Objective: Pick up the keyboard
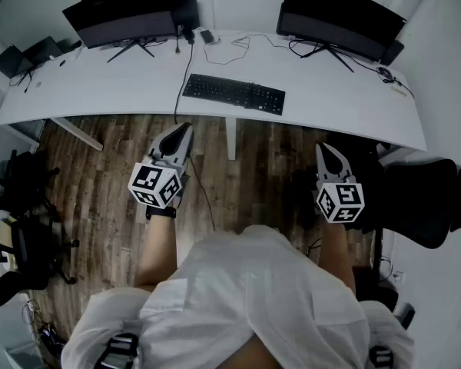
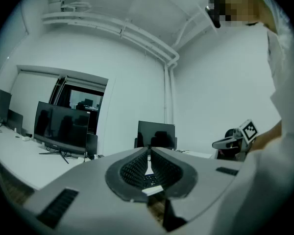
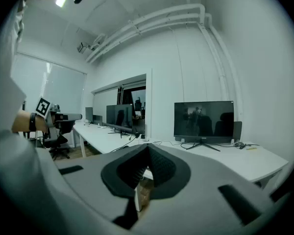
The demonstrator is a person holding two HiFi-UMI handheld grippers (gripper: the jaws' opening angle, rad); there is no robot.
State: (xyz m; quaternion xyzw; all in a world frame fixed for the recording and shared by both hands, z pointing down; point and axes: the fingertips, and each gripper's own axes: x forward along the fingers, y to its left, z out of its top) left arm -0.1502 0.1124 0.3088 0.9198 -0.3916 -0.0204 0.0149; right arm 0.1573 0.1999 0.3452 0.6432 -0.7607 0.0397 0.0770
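Standing back from long white desk (image 1: 100,91). Flat black plastic keyboard (image 1: 233,94) lies near its front edge, about midway. Grey left gripper (image 1: 184,129) and grey right gripper (image 1: 323,149) are both pinched together, empty, well short. Likely best: spread jaws first, approach level, take opposite short ends.

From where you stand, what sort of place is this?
Most likely an office: a long white desk carries a left monitor, a right monitor and a black keyboard, with a black office chair nearby.
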